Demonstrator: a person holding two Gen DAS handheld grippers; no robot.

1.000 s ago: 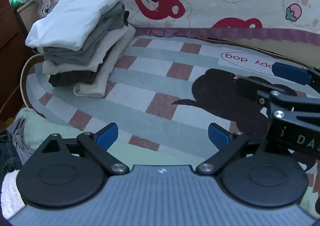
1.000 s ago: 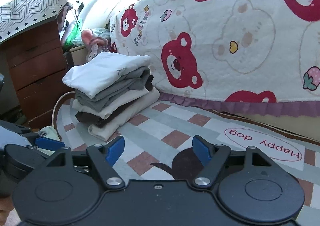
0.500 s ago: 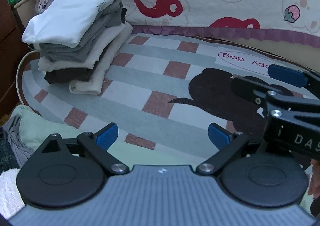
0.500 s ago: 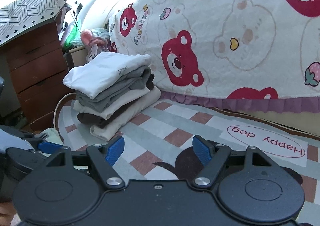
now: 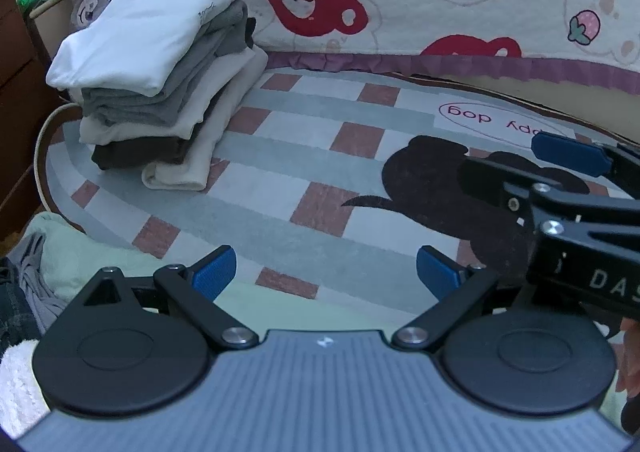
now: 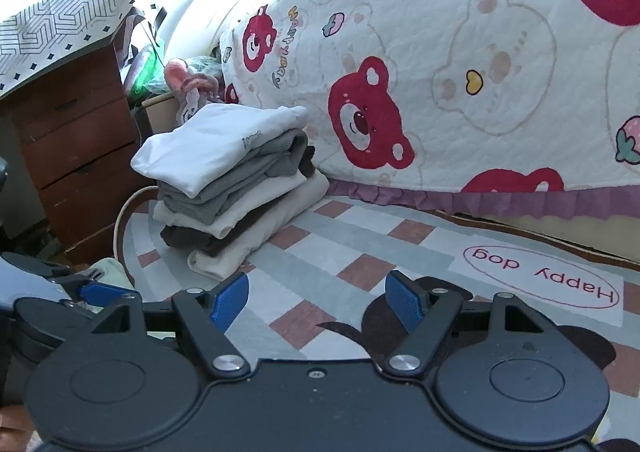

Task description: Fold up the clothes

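Both hand-held grippers, left (image 5: pixel 325 272) and right (image 6: pixel 316 300), are released (holding nothing), near the folded clothes (image 5: pixel 160 76) on the rug (image 5: pixel 304 160).

Folded clothes stack (image 5: pixel 160 80) on checked rug (image 5: pixel 304 172): white top, grey, cream, dark brown, cream bottom.

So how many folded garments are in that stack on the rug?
5 visible in the stack: white on top, grey, cream, dark brown, cream at the bottom. Layers may hide thinner ones.
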